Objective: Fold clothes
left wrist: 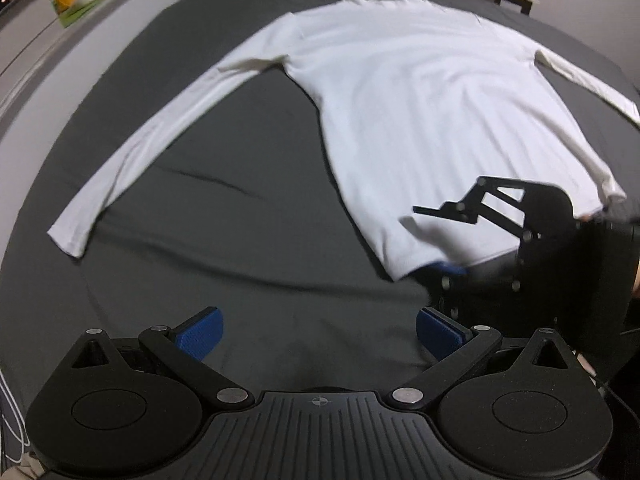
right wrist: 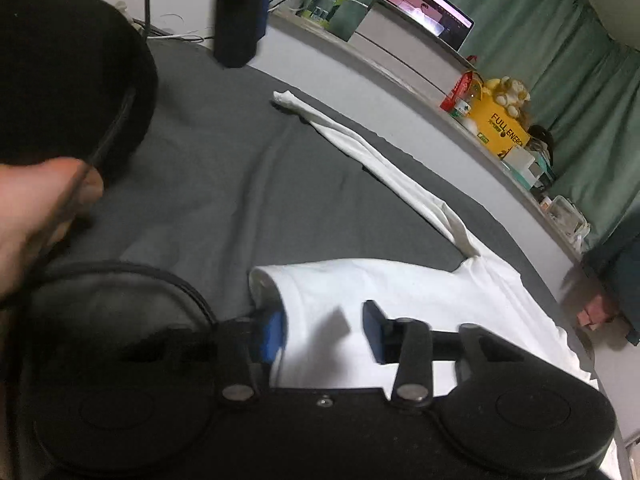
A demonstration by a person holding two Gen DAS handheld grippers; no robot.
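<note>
Here a white long-sleeved shirt (left wrist: 400, 112) lies spread flat on a dark grey sheet (left wrist: 248, 208), collar at the far end, hem at the near end, both sleeves stretched out to the sides. No fold shows in it, so it lies as unfolded laundry would. The left gripper (left wrist: 320, 332) hovers over bare sheet just near the hem, its blue pads wide apart and holding nothing, probably waiting for a corner to take. The right gripper (right wrist: 324, 332) sits at the near hem, one blue pad tucked beside the hem's rolled left corner, the other resting over the cloth; its jaws are apart, with fabric between them but not pinched. That placement looks suited to catching the hem edge for a lift. On the left, a ledge (right wrist: 400, 80) carries a laptop (right wrist: 428, 10) and a yellow box (right wrist: 500, 130), well apart from the shirt.
</note>
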